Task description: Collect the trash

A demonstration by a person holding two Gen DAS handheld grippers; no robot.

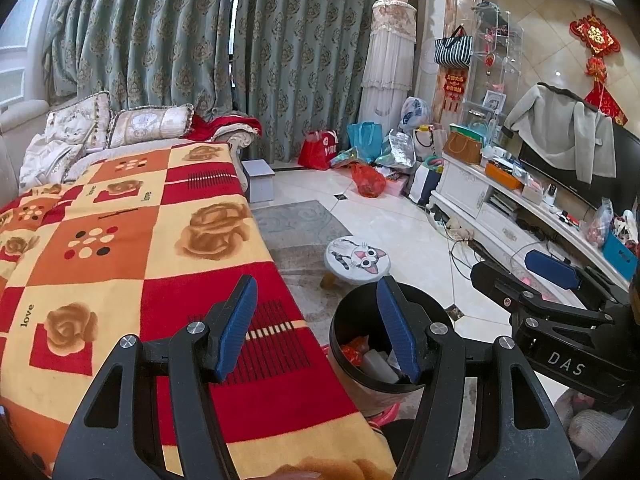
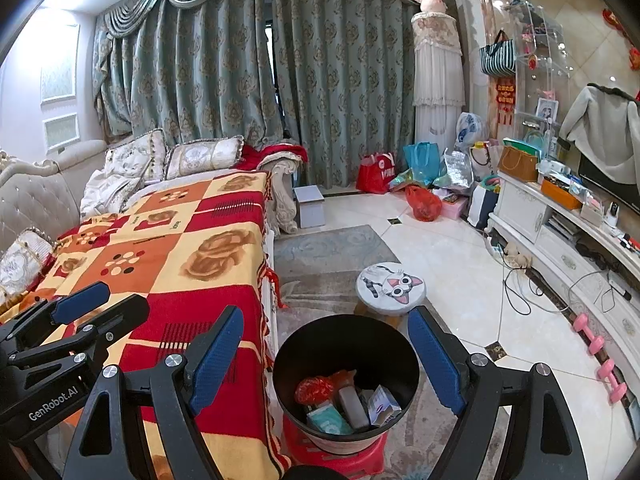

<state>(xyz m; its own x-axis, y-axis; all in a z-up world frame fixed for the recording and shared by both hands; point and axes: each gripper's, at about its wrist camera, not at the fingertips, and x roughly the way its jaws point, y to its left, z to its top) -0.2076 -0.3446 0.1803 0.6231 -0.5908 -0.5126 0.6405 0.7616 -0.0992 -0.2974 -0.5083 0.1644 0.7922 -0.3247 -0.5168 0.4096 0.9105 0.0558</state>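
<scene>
A black round bin (image 2: 280,364) stands on a red plastic stool (image 2: 336,458) beside a surface draped in a checked blanket (image 2: 192,256). Inside it lie a red wrapper (image 2: 314,390), a tissue pack (image 2: 330,420), a grey box (image 2: 352,402) and a small white carton (image 2: 384,404). My right gripper (image 2: 326,316) hangs open above the bin with nothing between its blue pads. My left gripper (image 1: 316,320) is open too, empty, over the blanket's edge (image 1: 280,344) and the bin's left rim (image 1: 340,320). Each gripper shows in the other's view: the right gripper (image 1: 504,268) and the left gripper (image 2: 108,300).
A low stool with a cat face (image 2: 390,288) stands on a grey rug (image 2: 328,248) just beyond the bin. Pink dumbbells (image 2: 600,352) and loose cables (image 2: 520,280) lie along a white TV cabinet (image 2: 560,248) on the right. Bags (image 2: 420,200) crowd the far corner.
</scene>
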